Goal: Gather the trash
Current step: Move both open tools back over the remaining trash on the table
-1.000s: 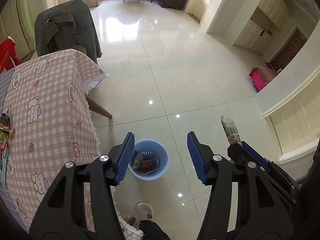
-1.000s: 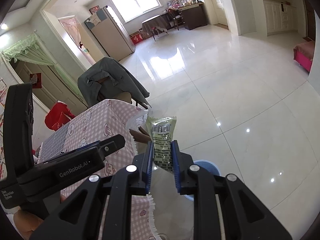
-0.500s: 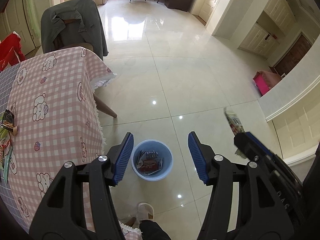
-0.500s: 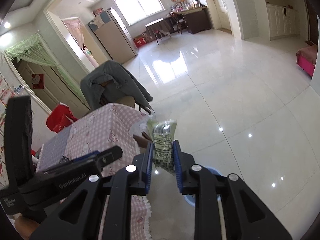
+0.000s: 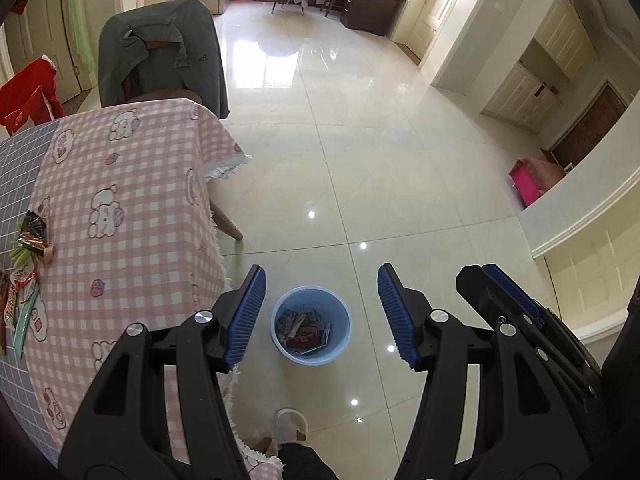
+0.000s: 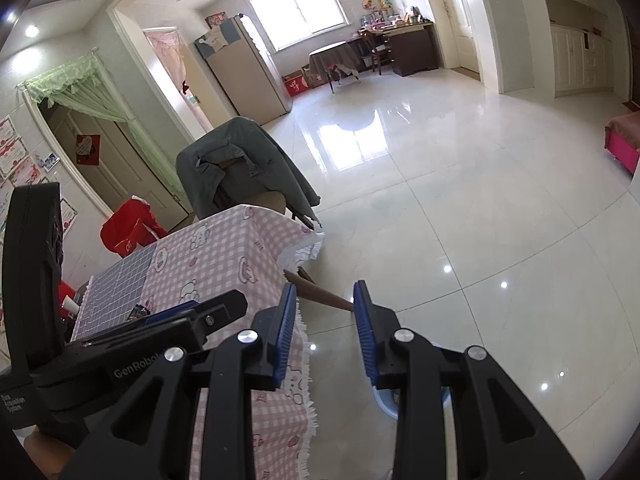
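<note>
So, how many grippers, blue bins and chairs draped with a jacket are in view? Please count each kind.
Grippers: 2, the left gripper and the right gripper, whose jaws have just been opening, nothing between them
Blue bins: 1, the blue bin
Chairs draped with a jacket: 1, the chair
Total: 4

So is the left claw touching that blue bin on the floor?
Apart. The left wrist view shows the left claw open and empty, with the blue bin standing on the floor far below; tiles show all around its rim.
</note>
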Motion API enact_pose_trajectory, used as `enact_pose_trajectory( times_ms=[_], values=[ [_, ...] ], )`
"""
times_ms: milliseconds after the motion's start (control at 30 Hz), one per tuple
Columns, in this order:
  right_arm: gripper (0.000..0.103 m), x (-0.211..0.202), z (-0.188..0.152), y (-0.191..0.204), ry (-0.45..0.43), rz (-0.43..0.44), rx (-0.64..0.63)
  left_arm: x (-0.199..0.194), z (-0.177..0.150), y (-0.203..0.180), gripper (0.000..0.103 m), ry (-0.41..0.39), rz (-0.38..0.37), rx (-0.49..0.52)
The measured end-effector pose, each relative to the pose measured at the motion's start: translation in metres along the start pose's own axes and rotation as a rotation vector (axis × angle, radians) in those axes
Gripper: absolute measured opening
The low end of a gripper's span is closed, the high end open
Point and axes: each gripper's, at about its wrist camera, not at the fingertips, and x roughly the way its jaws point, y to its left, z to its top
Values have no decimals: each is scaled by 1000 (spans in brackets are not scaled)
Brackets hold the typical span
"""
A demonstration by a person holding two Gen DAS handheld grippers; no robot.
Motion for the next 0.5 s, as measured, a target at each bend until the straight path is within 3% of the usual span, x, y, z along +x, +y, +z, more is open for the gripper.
enact_pose_trajectory(
  times_ms=[500],
  values=[
    [30,9,-8,104,11,106,-106,-62,-12,83,60,-81,68,-117]
  ],
)
